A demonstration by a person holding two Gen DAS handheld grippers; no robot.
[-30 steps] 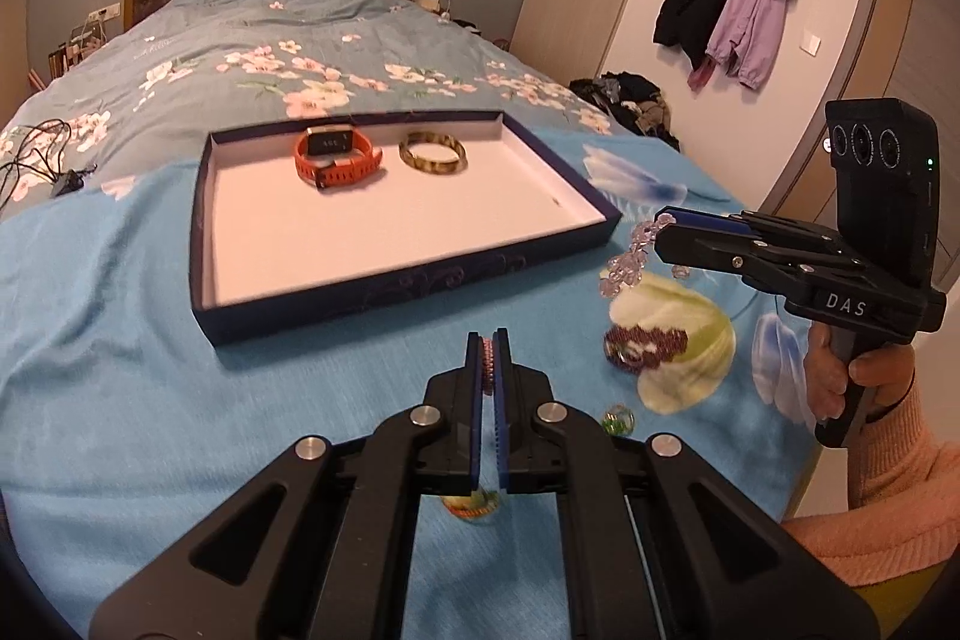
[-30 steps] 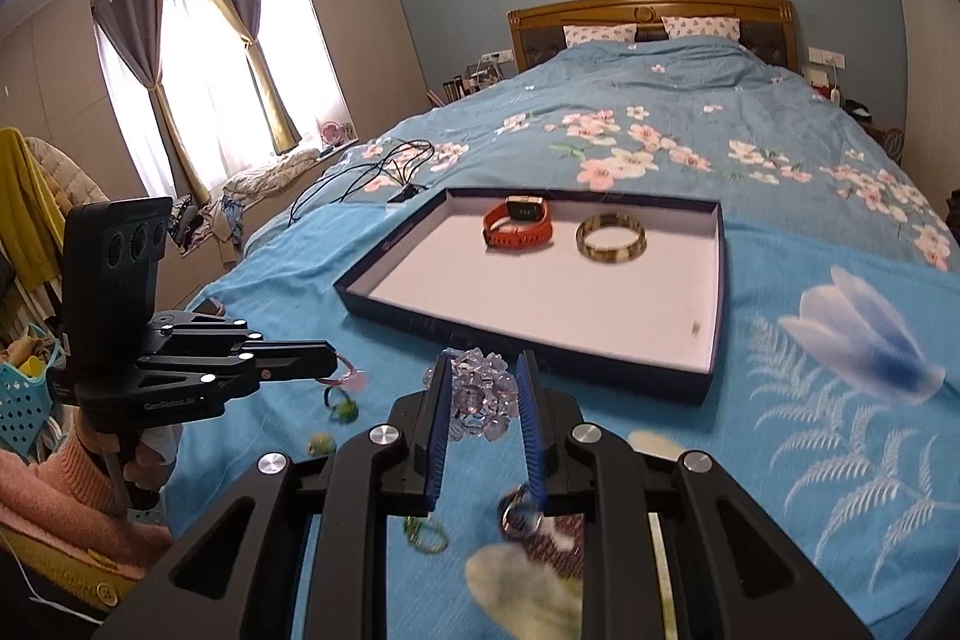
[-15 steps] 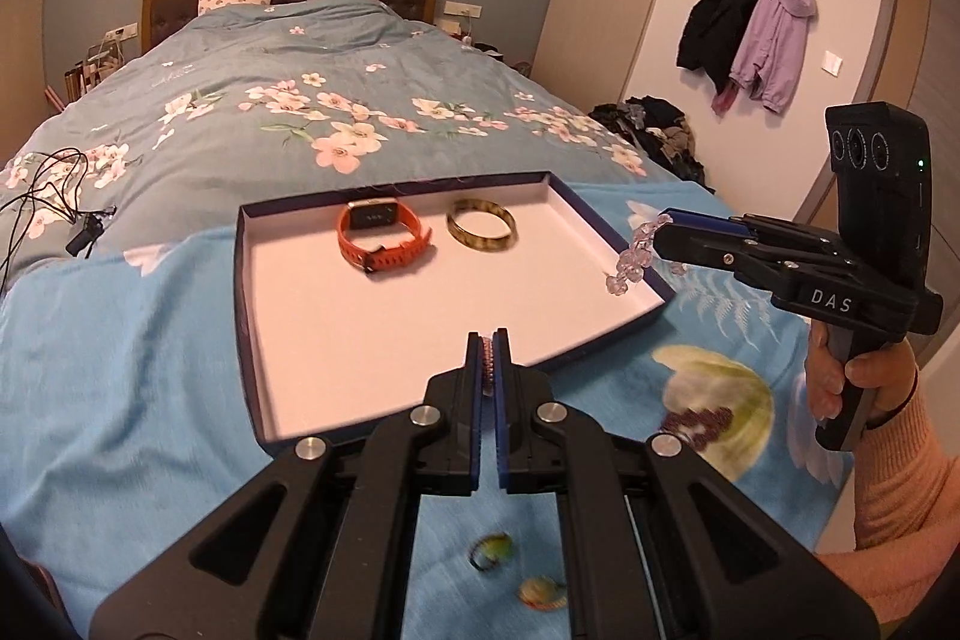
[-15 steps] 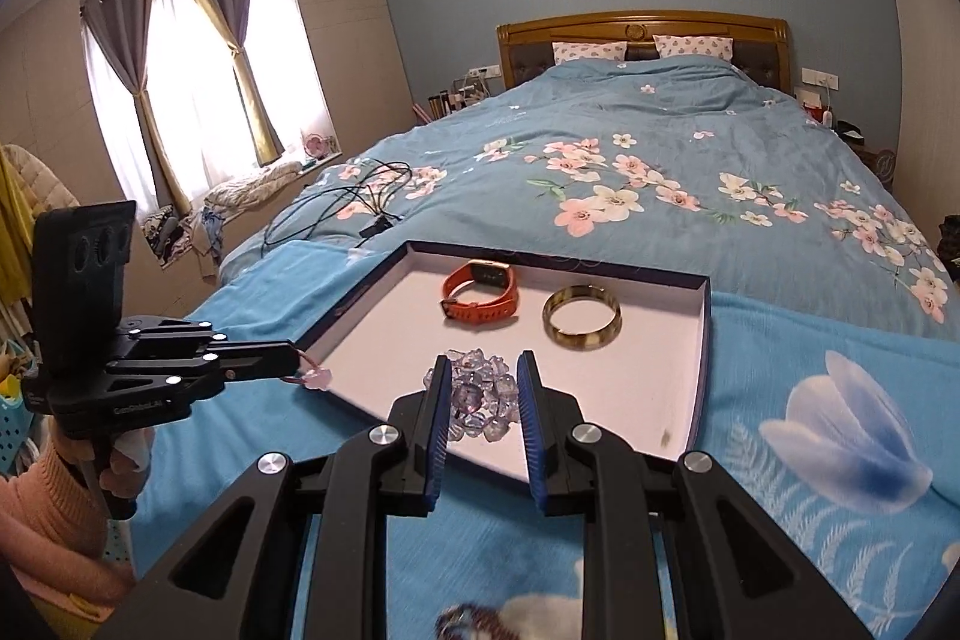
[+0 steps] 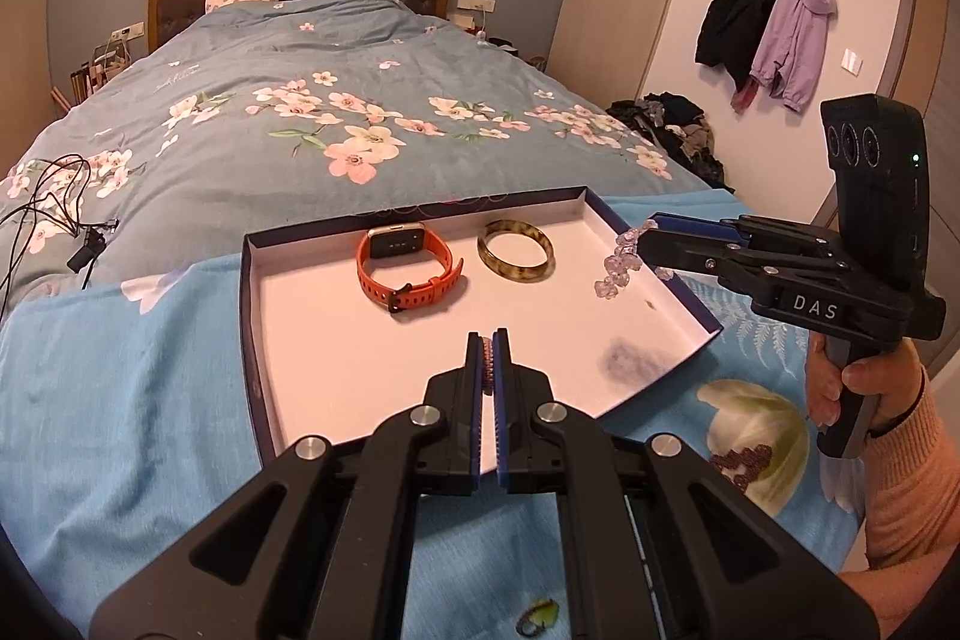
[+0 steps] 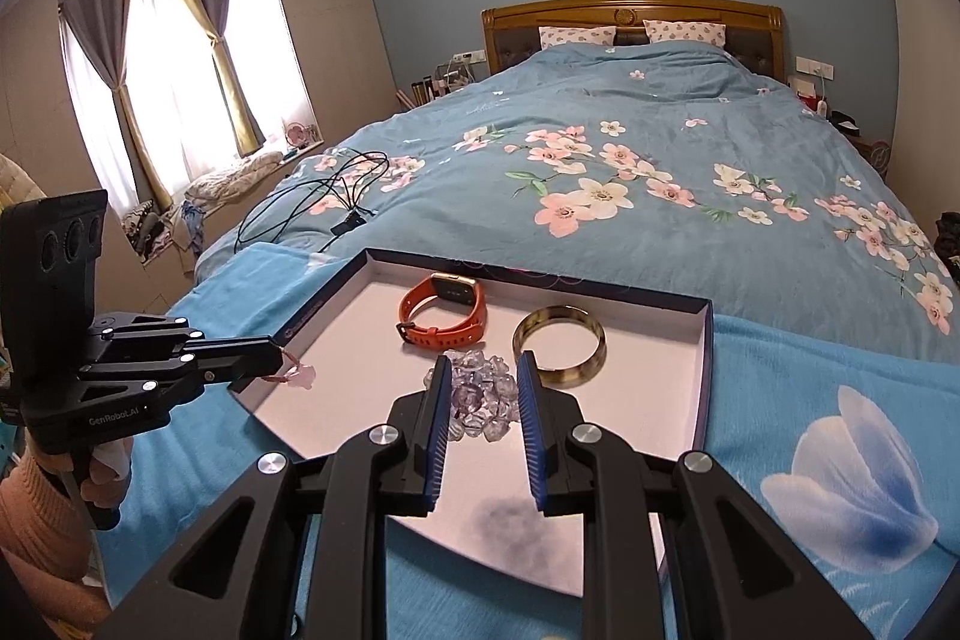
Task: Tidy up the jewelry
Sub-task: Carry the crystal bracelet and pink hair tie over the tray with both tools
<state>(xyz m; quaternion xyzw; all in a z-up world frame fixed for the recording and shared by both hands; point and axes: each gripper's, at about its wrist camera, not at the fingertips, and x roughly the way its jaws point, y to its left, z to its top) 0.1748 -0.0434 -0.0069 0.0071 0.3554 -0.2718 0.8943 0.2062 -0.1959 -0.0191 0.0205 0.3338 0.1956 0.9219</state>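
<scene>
One green ring (image 5: 538, 617), left view only.

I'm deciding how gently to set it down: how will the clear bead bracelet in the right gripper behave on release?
Probably floppy: the clear bead bracelet bunches between the right gripper fingers and dangles in the left wrist view. Its rounded beads look hard, so they may slide on the smooth tray floor. It seems light.

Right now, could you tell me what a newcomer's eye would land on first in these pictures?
Probably the open box lying on the blue bedspread, with an orange watch and a mottled bangle side by side at its far end. Next, the right tool holds a clear bead bracelet over the box, and the left tool pinches a pink strand.
</scene>
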